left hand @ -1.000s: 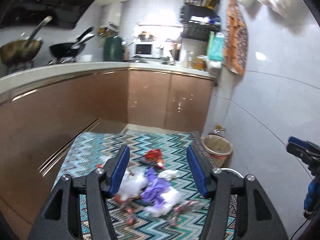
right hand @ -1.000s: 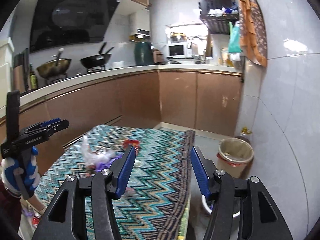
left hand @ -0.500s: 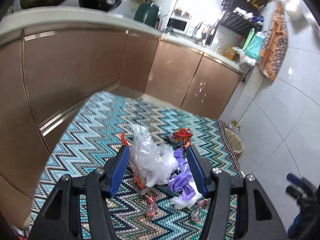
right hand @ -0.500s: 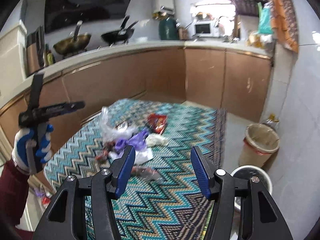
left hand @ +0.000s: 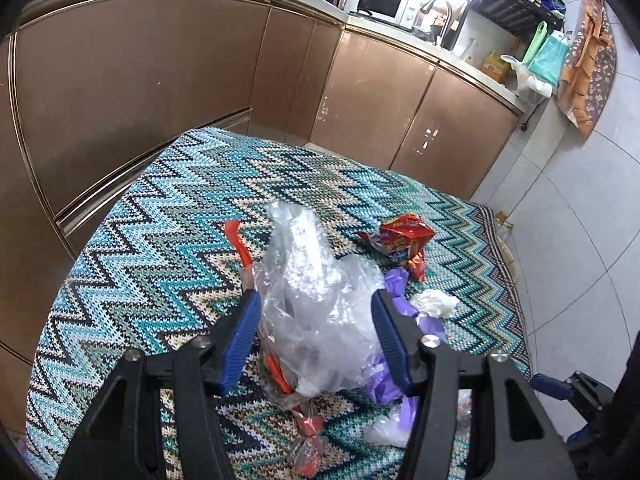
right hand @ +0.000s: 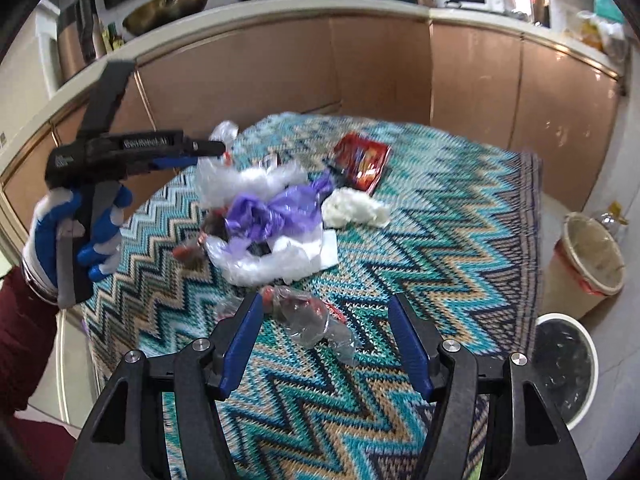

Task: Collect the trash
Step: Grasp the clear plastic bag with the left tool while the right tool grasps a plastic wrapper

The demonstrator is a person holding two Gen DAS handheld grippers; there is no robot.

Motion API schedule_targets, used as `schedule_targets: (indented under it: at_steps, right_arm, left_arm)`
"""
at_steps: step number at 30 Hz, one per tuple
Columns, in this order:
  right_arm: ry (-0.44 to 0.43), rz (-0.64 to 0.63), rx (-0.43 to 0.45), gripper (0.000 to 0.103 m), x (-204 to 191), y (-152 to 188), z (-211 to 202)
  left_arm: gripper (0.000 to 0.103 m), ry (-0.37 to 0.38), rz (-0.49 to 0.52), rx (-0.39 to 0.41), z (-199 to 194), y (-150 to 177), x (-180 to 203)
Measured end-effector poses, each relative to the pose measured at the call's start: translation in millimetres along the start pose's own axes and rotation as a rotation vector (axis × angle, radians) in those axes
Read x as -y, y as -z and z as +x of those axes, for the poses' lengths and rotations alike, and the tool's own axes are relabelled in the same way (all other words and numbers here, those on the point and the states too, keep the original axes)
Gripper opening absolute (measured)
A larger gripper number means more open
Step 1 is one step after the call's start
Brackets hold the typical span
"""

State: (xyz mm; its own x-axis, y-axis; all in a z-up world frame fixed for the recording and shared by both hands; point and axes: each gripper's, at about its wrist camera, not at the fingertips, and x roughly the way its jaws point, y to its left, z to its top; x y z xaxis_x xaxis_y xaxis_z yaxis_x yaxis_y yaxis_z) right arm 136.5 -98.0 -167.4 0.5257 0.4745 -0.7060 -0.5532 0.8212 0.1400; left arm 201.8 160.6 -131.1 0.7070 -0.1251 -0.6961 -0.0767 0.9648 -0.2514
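Observation:
A pile of trash lies on a zigzag-patterned cloth [right hand: 440,240]: a clear plastic bag [left hand: 316,280], a purple bag [right hand: 272,212], a red snack wrapper [right hand: 362,158] and a white tissue wad [right hand: 352,208]. My left gripper [left hand: 316,296] straddles the clear bag. Its jaws are closing, with the bag filling the gap but not visibly squeezed. From the right wrist view the left gripper [right hand: 212,146] reaches in at the bag's top. My right gripper [right hand: 325,299] hangs just above a crumpled clear wrapper with red bits [right hand: 308,316], its jaws opening and nothing gripped.
A tan bin with a liner [right hand: 592,256] and a white bucket with a dark liner [right hand: 564,364] stand on the floor right of the table. Copper-coloured cabinets [left hand: 160,80] run behind and to the left. A gloved hand [right hand: 60,232] holds the left gripper.
Both grippers have dropped and tilted down toward the pile. The left one now has the clear bag between narrower jaws. The right one has come over the clear wrapper, jaws slightly wider.

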Motion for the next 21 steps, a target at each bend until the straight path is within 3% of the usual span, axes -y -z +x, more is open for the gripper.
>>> schedule_targets:
  at_steps: [3,10,12,14,16,21]
  right_arm:
    - [-0.029,-0.009,-0.043,0.064,3.8,0.1,22.0]
    - [-0.114,0.003,-0.095,0.061,7.0,3.0,45.6]
    - [-0.129,0.006,-0.108,0.050,6.9,4.8,48.3]
    - [-0.146,0.011,-0.112,0.026,7.1,5.8,49.6]
    - [-0.158,0.008,-0.112,0.011,6.1,6.9,48.4]
    - [-0.153,-0.014,-0.092,0.004,0.2,7.8,35.0]
  left_arm:
    - [0.026,0.009,0.001,-0.014,4.7,-0.4,-1.9]
    - [0.011,0.032,0.039,-0.010,3.1,5.0,3.0]
    - [0.007,0.032,0.055,0.004,-1.7,7.3,7.1]
    - [0.006,0.038,0.057,0.023,-8.5,8.2,9.2]
    - [0.006,0.049,0.052,0.043,-17.6,7.1,11.2]
    - [0.005,0.065,0.059,0.092,-43.1,2.8,14.5]
